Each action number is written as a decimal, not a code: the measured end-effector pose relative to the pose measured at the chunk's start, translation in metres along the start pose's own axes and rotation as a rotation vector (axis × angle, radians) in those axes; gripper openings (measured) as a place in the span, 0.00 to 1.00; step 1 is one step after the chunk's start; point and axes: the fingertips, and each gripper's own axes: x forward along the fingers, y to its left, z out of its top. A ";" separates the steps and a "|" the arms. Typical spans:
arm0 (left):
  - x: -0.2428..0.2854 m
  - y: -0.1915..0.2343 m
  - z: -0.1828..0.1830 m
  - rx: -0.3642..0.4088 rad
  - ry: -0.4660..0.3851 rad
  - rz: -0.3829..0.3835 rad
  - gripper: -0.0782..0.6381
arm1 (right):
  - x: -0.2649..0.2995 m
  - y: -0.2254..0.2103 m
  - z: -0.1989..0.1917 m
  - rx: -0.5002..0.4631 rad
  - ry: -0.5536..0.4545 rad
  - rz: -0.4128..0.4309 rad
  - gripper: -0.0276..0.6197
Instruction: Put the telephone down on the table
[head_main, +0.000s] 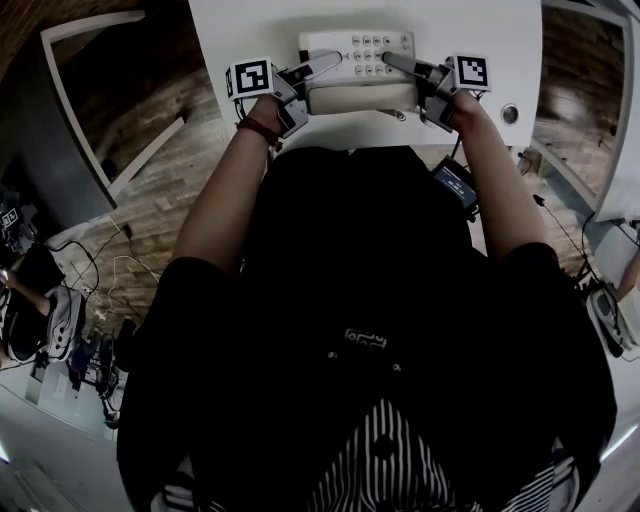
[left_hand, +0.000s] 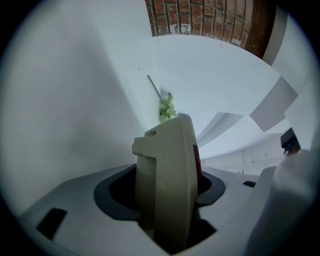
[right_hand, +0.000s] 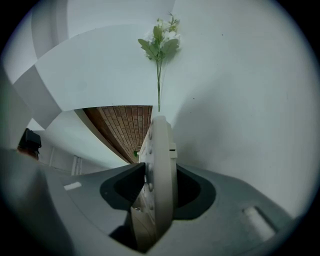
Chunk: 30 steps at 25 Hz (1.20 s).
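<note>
While the telephone (head_main: 358, 72) hangs over the white desk (head_main: 240, 30), with the left tongs (head_main: 318, 68) clamped on its left end and the right tongs (head_main: 398, 64) clamped on its right end, the step calls for lowering both ends level and together, so the base lands flat. Whether it touches the desk yet I cannot tell. The grips should probably loosen only once it sits fully.

Table room: the white table (head_main: 250, 30) lies bare at upper left and upper right of my telephone (head_main: 358, 68).
Right obstacle: a small round fitting (head_main: 510, 113) sits near my right gripper (head_main: 398, 62).
Beyond: a flower sprig (right_hand: 160, 42) stands past the telephone.
</note>
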 end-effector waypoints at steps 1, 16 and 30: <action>0.000 0.003 0.000 -0.005 0.000 0.005 0.49 | 0.000 -0.003 0.000 0.002 0.000 -0.006 0.29; 0.009 0.026 -0.005 0.054 0.052 0.114 0.49 | -0.001 -0.027 -0.001 0.001 -0.023 -0.107 0.31; 0.012 0.029 -0.005 0.133 0.041 0.222 0.50 | -0.008 -0.039 -0.001 -0.055 -0.053 -0.253 0.39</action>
